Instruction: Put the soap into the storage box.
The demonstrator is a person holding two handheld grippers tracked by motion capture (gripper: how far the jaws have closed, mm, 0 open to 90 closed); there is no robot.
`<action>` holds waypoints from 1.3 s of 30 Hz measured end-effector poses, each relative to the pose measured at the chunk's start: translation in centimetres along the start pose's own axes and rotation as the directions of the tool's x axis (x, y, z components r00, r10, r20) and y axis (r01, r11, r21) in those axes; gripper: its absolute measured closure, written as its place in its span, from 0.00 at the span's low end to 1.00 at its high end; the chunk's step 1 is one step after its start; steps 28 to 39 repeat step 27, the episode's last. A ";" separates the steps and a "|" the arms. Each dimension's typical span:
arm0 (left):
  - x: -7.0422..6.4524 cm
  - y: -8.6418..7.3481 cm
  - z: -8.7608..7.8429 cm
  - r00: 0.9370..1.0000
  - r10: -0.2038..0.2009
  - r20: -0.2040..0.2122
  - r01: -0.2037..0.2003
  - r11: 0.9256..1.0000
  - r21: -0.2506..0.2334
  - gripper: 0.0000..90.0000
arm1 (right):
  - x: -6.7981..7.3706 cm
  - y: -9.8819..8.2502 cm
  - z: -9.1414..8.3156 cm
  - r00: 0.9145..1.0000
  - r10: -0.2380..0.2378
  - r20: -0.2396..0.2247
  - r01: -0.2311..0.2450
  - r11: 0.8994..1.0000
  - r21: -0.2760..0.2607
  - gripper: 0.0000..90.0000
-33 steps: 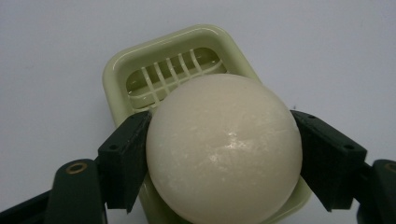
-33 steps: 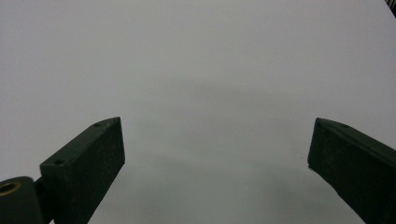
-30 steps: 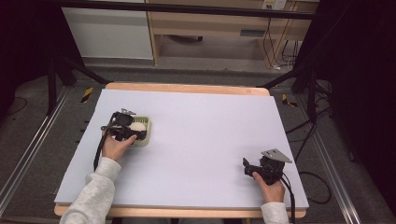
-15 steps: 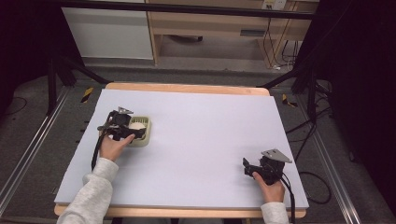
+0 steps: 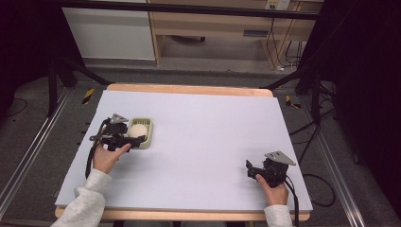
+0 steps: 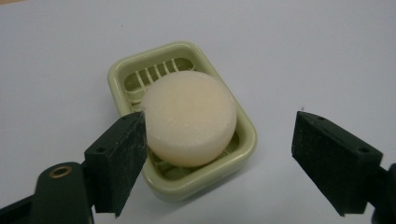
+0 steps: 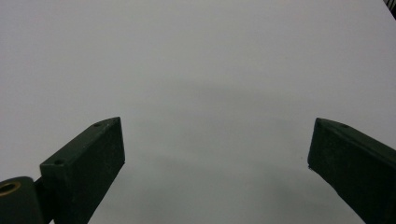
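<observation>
A round cream soap bar (image 6: pixel 189 116) lies in a pale green soap dish (image 6: pixel 238 116) on the white table top. In the high view the dish (image 5: pixel 147 140) with the soap (image 5: pixel 137 130) sits at the table's left side. My left gripper (image 5: pixel 130 137) hovers at the dish's near left edge, open, its jaws spread wide; in the left gripper view its left jaw stands close beside the soap and the gripper (image 6: pixel 219 161) holds nothing. My right gripper (image 5: pixel 250 169) rests at the near right of the table, open over bare table, seen wide apart in its own view (image 7: pixel 217 158).
The white table top (image 5: pixel 208 127) has a wooden edge at the back. Black frame legs, cables and a wooden cabinet (image 5: pixel 213 23) stand beyond the table. Metal rails run along the floor on both sides.
The left gripper has drawn slightly back toward the near left, away from the soap dish. The right gripper has not moved.
</observation>
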State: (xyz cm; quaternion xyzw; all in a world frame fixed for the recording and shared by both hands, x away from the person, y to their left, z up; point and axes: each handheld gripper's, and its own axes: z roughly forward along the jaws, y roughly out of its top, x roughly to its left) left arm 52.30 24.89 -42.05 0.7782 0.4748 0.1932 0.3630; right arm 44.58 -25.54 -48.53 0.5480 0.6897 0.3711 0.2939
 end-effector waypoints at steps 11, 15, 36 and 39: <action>0.0 -4.5 -2.2 1.000 -0.024 -0.008 0.024 0.999 -0.042 0.21 | -0.1 -0.1 -0.1 1.000 0.003 -0.005 -0.003 1.000 0.000 0.05; 0.5 -5.8 -2.6 0.999 -0.039 -0.013 0.038 0.999 -0.034 0.22 | -0.1 -0.1 -0.1 1.000 0.005 -0.005 -0.005 1.000 0.003 0.05; 1.7 -9.0 -4.3 0.997 -0.054 -0.063 0.052 0.998 -0.039 0.36 | -0.2 -0.2 -0.3 1.000 0.015 -0.009 -0.015 1.000 0.010 0.05; 1.7 -9.0 -4.3 0.997 -0.054 -0.063 0.052 0.998 -0.039 0.36 | -0.2 -0.2 -0.3 1.000 0.015 -0.009 -0.015 1.000 0.010 0.05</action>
